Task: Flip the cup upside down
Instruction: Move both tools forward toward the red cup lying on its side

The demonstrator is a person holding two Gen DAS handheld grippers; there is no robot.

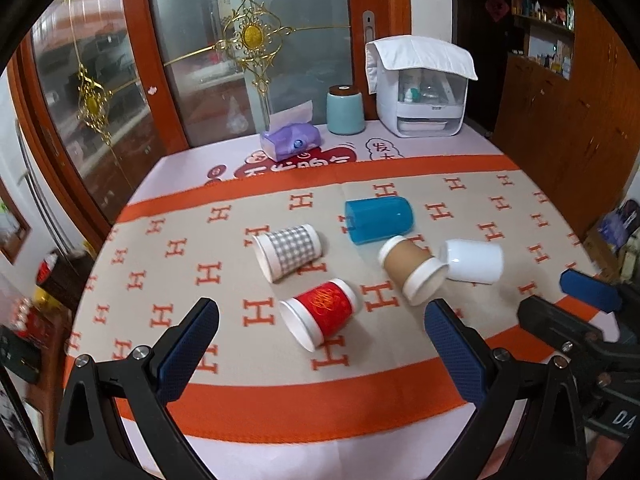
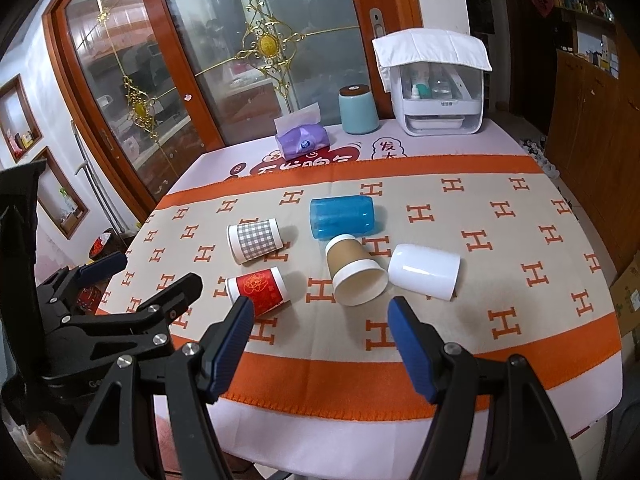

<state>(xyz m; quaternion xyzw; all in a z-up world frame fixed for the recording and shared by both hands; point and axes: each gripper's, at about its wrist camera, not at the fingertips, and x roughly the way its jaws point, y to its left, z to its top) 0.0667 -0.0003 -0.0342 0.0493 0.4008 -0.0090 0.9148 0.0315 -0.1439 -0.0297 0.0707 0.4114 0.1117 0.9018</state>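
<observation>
Five cups lie on their sides on the bench (image 2: 500,364), on a beige cloth (image 2: 480,304) with orange H marks and orange borders.

Cup positions:
- The red cup (image 1: 320,312) lies nearest the front edge, its open mouth toward the front left.
- The checked cup (image 1: 288,252) lies just behind the red cup, apart from it, mouth toward the left.
- The blue cup (image 1: 378,218) lies farthest back, on its side, rounded end toward the right.
- The brown cup (image 1: 412,270) has white rims. Its far end lies close against the blue cup; contact cannot be confirmed.
- The white cup (image 1: 474,260) lies right of the brown cup, its rim against the brown cup's rim.

Tool state:
- The left tool (image 1: 320,340) is spread wide, holding nothing, above the front of the bench with the red cup framed between its blue pads (image 1: 188,352).
- The right tool (image 2: 320,338) is likewise spread and empty, directed at the brown cup's mouth.

At the back of the bench stand a purple tissue pack (image 2: 302,142), a pale blue canister (image 2: 358,110) and a white storage box (image 2: 442,96) draped with a white cloth (image 2: 432,46). A glass door (image 2: 224,72) with gold ornaments stands behind the bench.
</observation>
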